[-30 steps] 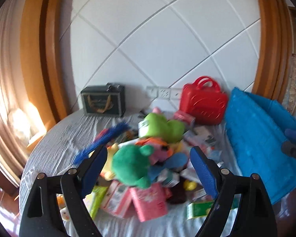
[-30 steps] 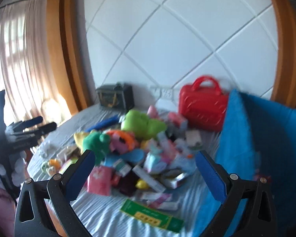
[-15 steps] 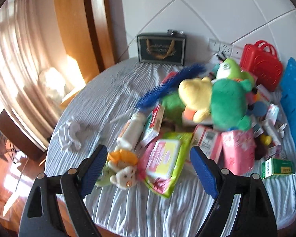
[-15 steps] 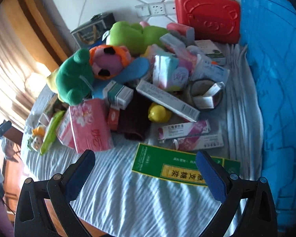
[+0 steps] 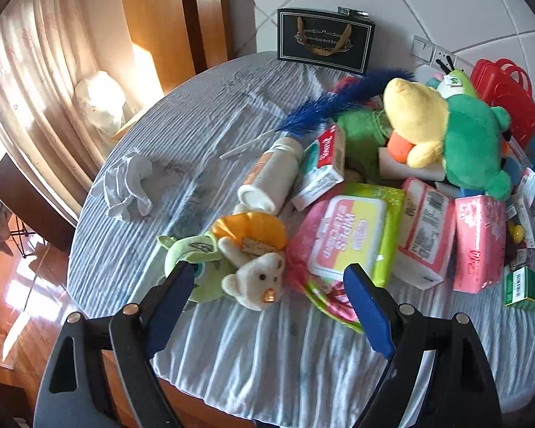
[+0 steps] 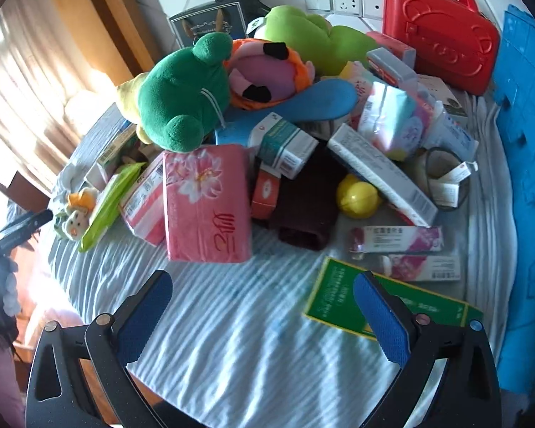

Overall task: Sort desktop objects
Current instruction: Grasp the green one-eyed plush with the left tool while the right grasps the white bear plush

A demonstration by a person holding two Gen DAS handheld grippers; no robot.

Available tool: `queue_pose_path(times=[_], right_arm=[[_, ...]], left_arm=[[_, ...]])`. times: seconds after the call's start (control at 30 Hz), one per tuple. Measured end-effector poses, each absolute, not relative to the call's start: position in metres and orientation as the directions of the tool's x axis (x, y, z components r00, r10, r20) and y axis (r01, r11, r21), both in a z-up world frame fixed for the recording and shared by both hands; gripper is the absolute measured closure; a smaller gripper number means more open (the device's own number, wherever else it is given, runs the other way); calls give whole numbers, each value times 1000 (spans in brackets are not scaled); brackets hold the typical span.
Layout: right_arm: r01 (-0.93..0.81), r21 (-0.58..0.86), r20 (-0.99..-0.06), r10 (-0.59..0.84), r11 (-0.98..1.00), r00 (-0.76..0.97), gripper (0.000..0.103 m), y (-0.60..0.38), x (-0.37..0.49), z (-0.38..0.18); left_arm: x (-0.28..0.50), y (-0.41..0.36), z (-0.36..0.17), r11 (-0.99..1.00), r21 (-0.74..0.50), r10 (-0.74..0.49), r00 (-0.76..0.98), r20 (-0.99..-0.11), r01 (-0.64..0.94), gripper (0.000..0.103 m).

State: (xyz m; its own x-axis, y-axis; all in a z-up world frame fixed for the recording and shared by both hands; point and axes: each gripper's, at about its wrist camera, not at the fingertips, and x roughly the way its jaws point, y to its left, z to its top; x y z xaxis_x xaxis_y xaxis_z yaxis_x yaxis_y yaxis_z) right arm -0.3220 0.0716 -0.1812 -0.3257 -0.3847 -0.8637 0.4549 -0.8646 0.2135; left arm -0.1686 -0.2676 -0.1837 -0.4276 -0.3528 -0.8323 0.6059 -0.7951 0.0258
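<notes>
A heap of toys, boxes and packs lies on a round table with a striped grey-blue cloth. My left gripper is open and empty, just above a small bear toy with an orange hat, next to a pink and green wipes pack. My right gripper is open and empty over bare cloth, in front of a pink tissue pack and a green flat box. A green plush tops the heap.
A black gift bag and a red toy case stand at the back by the wall. A blue foam mat covers the right side. A white glove lies at the left. The table's front edge is close.
Both grippers have tilted down from facing the wall to looking onto the table, and moved closer to the heap. The left one has shifted left toward the bear toy. Both stayed open.
</notes>
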Motion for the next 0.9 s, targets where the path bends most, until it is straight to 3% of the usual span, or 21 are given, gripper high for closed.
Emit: queue_pose_path(times=[0.33,0.67,0.7,0.73,0.8,0.9], right_arm=[[305,203,-896,-302,-930,-327,0,14,-323,-203],[285,172,-913,-261,-943,-314,0,-5,-327,-214],[287,173,-913,-263,-942,-312,0,-6,-327,-214],[292,174,-913,-265,-940,-310,0,-6,-327,-215],[295,174,-913,-267,-939,-308,0,-7,-328,-216],[286,183,-912,-271,-941,-308,0,-4,-332,-216]], left_arm=[[-179,-317,-236,-865,-41,-201,-420,-885,500,25],[-202,-322,-251,-881,110,-320,-409,-854,459,25],[-202,-325,-250,-881,98,-312,-413,-855,462,33],[-198,-328,-246,-882,67,-294,-434,-852,466,52],[-190,-335,-238,-885,-37,-215,-478,-851,464,69],[-184,-336,-231,-892,-46,-202,-489,-848,449,73]])
